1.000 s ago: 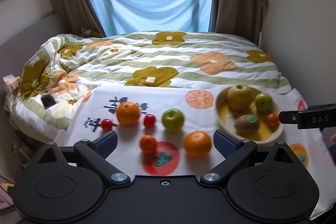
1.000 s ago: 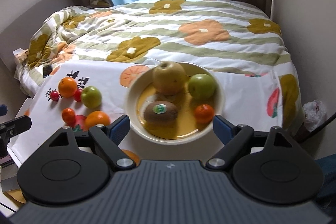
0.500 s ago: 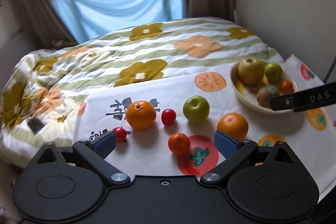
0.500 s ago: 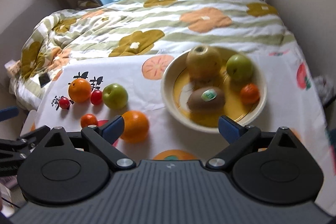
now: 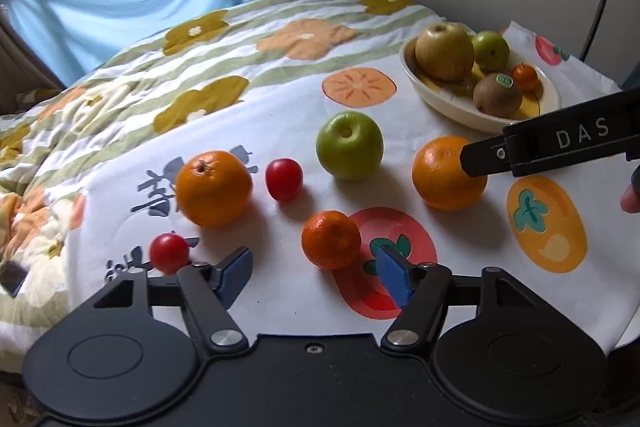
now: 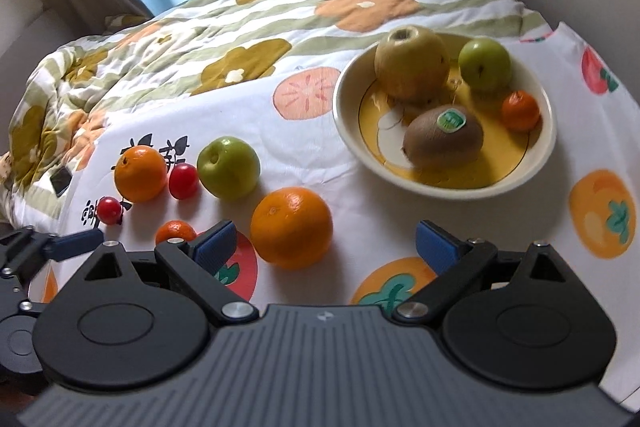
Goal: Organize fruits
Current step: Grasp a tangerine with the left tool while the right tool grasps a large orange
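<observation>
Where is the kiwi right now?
The kiwi lies in the bowl at the right wrist view's right, in front of the pear and beside the small orange.

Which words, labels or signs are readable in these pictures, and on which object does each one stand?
"DAS": white letters on the black arm of the right tongs.
Green sticker on the kiwi: print too small to read.
Black brush characters on the white cloth, beside the left orange: partly hidden, not readable.
Nothing else bears text.
</observation>
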A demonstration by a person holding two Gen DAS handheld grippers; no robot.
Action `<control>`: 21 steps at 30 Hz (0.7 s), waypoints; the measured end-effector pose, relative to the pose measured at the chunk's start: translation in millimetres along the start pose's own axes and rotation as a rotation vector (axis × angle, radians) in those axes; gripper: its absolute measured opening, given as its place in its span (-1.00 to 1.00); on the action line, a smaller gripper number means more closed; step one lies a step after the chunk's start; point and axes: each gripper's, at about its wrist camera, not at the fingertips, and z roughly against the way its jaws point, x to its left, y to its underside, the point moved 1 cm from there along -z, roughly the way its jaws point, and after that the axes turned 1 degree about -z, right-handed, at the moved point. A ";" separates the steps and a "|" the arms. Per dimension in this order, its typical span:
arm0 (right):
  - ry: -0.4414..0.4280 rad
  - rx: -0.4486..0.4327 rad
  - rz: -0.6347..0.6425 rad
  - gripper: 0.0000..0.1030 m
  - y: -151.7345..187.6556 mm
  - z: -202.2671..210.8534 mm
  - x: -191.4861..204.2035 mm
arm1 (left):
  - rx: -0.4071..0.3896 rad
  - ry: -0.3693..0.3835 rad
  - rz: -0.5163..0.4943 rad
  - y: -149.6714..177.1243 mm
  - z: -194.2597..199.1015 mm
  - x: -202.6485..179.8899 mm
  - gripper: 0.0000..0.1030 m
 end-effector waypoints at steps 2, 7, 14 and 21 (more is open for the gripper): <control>0.005 0.004 -0.017 1.00 2.0 -5.3 1.4 | 0.002 0.011 -0.017 0.1 -7.3 0.5 0.36; 0.013 0.007 -0.034 1.00 4.4 -14.1 6.4 | 0.010 0.046 -0.046 -0.7 -23.2 -0.5 0.24; 0.024 0.009 -0.041 1.00 6.3 -23.0 10.7 | 0.023 0.090 -0.058 -1.4 -37.5 -0.7 -0.05; 0.020 0.016 -0.015 1.00 7.8 -28.6 19.3 | 0.024 0.110 -0.045 0.0 -36.2 4.1 -0.18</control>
